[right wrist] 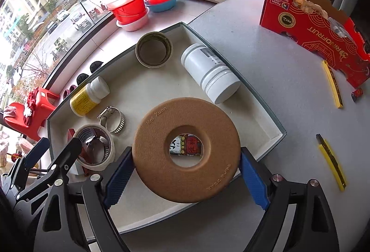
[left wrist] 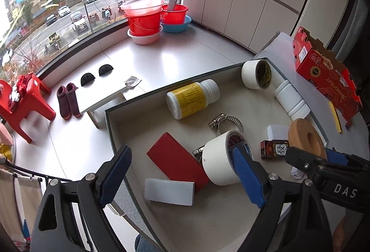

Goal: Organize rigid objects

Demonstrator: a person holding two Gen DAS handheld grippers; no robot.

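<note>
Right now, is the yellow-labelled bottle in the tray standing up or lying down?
Lying down. The yellow-labelled bottle rests on its side on the tray floor, its white cap pointing sideways.

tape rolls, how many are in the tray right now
2. One tape roll lies at the tray's far corner beside the white bottle; the other tape roll sits near the left gripper, one finger inside its core.

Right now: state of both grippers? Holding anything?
Left gripper: open, holding nothing; one finger sits inside the near white masking-tape roll.
Right gripper: shut on the tan foam ring.
</note>
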